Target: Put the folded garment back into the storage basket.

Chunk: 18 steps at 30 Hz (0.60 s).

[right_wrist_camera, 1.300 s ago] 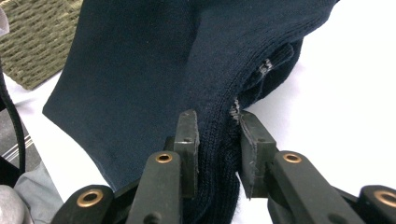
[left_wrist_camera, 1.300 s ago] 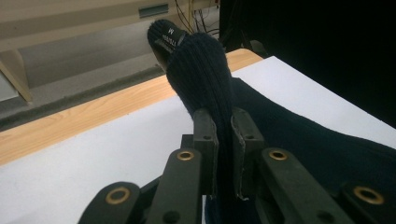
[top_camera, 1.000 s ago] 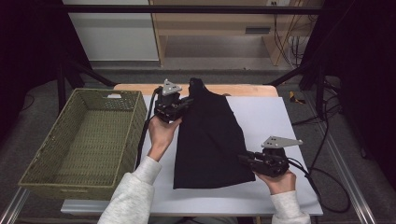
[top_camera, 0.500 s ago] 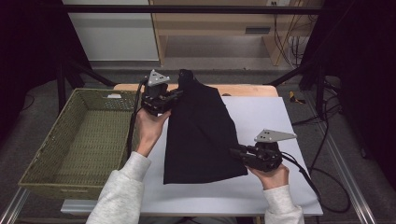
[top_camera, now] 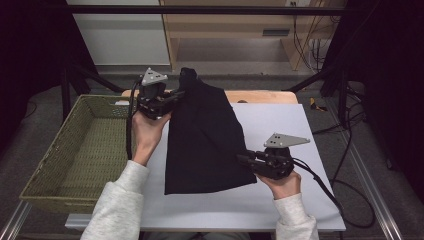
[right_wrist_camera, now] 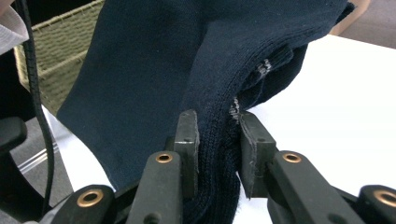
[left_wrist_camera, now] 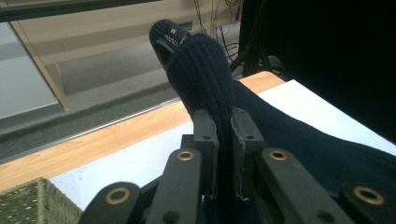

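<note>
Item: dark knit garment (top_camera: 205, 140), over white worktop (top_camera: 280, 120) beside wicker basket (top_camera: 75, 150). Left claw (top_camera: 175, 96) clenched on ribbed top; right claw (top_camera: 242, 159) clenched on lower edge. Risk: thick folds slipping, knit sagging unevenly.

Dim edges, perhaps slightly soft focus

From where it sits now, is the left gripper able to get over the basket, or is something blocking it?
Probably yes. The left gripper sits beside the basket's right rim with nothing between them. But it is shut on the dark sweater, which the right gripper also clamps, so the garment must travel along.
</note>
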Motion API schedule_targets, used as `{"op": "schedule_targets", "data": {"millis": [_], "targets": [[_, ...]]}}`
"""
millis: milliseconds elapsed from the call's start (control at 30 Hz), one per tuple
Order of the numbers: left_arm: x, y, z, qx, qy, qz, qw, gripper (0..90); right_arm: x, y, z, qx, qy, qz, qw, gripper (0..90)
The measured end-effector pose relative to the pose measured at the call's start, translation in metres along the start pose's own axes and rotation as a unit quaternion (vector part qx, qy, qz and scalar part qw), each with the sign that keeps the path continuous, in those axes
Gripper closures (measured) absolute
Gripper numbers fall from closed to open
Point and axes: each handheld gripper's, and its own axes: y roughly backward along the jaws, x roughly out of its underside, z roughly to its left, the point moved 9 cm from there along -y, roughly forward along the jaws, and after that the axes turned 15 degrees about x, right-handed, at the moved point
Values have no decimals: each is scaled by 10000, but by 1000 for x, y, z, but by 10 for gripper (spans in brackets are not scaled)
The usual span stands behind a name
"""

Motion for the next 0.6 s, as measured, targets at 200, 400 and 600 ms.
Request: {"op": "schedule_targets", "data": {"millis": [200,400,600], "targets": [[-4,12,6,-61,-18,-17,10000,828,-9,-3,8,-65,3,-94,9999,727],[-9,24,11,-70,-8,-60,10000,828,-17,-6,16,-135,28,-153,9998,727],[-14,37,16,-136,-52,-55,9999,828,-28,-8,26,-204,78,-212,9995,727]]}}
